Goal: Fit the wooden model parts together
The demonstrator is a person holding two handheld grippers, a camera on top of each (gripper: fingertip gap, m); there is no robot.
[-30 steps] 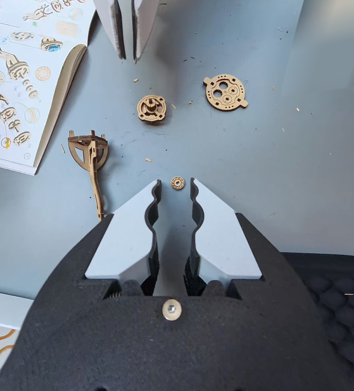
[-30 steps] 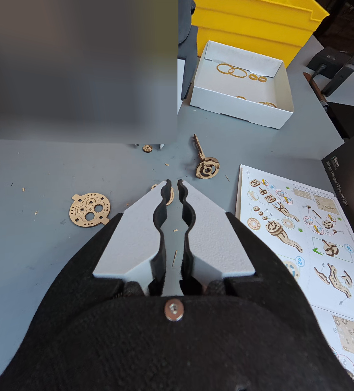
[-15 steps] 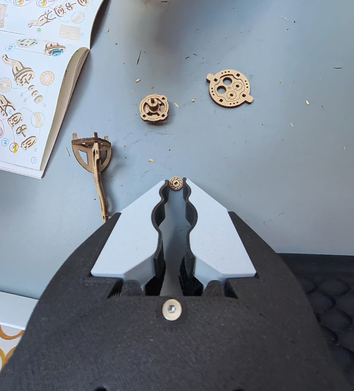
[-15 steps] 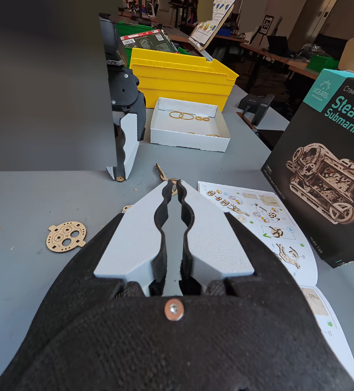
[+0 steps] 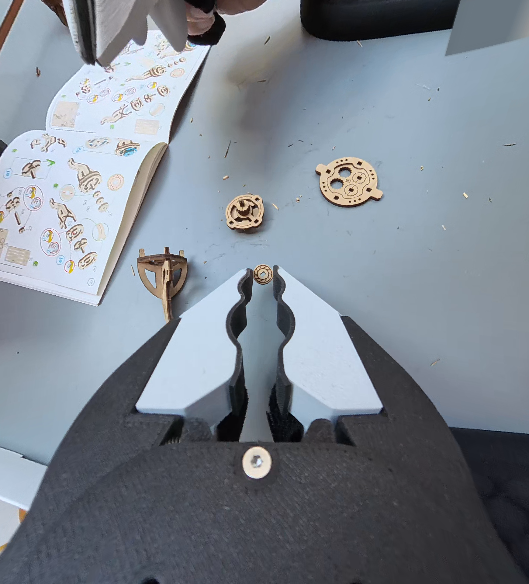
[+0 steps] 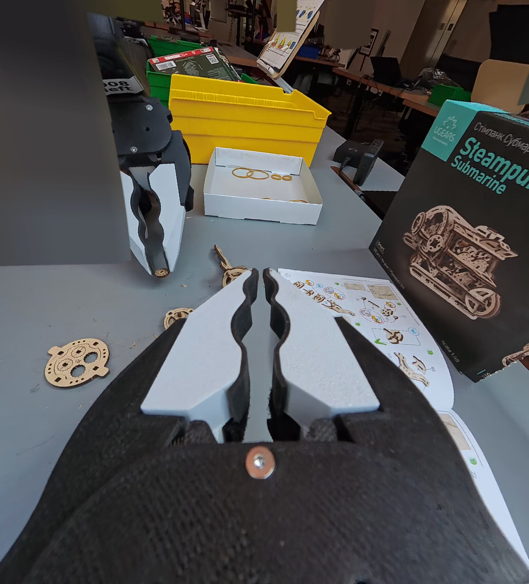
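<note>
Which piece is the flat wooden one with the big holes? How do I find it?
Start at the open instruction booklet on the grey table. Look to the far side from it, past the small round hub. The flat disc lies alone there, the widest piece, with two ear-like tabs.

- grey table (image 6: 35, 300), bare surface, scattered wood chips and splinters on it
- open instruction booklet (image 5: 67, 196) lying flat on table, printed diagrams showing; also seen in right wrist view (image 6: 367, 316)
- dark product box (image 6: 465, 240) standing upright, teal corner, picture of a wooden model on front, just beside the booklet's far edge
- shallow white cardboard tray (image 6: 257, 211) on table, several tan rings (image 6: 250, 173) inside
- yellow plastic bin (image 6: 244, 117) right behind the white tray
- green bin (image 6: 162, 85) behind the yellow one, a flat dark box on top
- small black device (image 6: 358, 155) with cable, near table's far right edge
- black padded mat (image 5: 509, 474), lower right of left wrist view
- background: more tables, clutter, too dim to tell
</note>
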